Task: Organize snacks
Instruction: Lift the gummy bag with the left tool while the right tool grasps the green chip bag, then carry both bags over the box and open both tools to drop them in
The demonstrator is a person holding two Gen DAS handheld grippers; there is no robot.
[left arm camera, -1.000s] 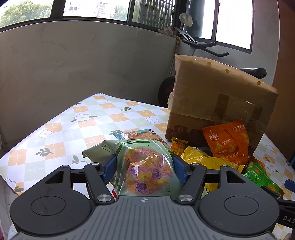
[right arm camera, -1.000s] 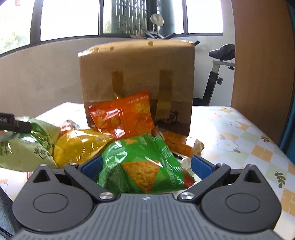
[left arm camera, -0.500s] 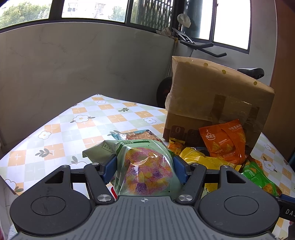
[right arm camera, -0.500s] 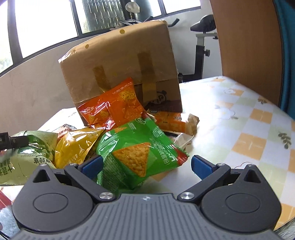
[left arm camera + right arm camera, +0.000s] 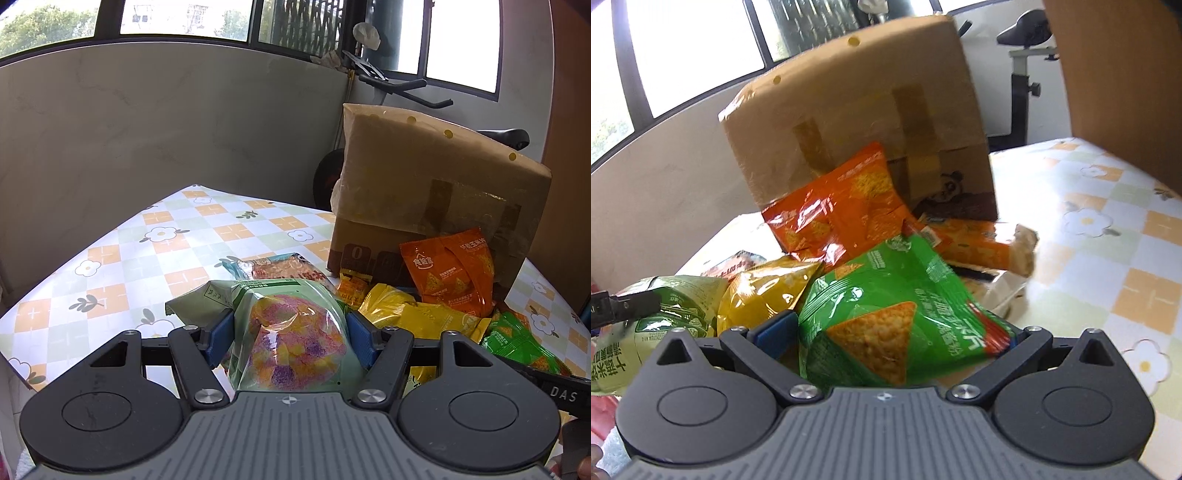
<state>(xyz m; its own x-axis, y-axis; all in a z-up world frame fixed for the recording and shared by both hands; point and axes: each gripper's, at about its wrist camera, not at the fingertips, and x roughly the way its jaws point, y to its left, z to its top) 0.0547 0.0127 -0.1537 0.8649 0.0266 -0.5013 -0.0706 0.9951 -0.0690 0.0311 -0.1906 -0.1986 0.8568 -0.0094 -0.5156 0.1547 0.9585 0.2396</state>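
Green chip bag (image 5: 897,314) sat between the right gripper (image 5: 897,332) jaws, now tilted and nearer; clamp unclear. Left gripper (image 5: 290,332) stayed clamped on the candy bag (image 5: 291,336), near-left of the box (image 5: 436,206); sorting barely begun.

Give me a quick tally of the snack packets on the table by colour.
Bright green: 1, bright green foil chip bag
Pale green: 1, pale green candy bag
Yellow: 1, yellow foil bag
Orange: 2, large orange chip bag, small flat orange packet
Blue-edged: 1, blue-edged packet
Total: 6
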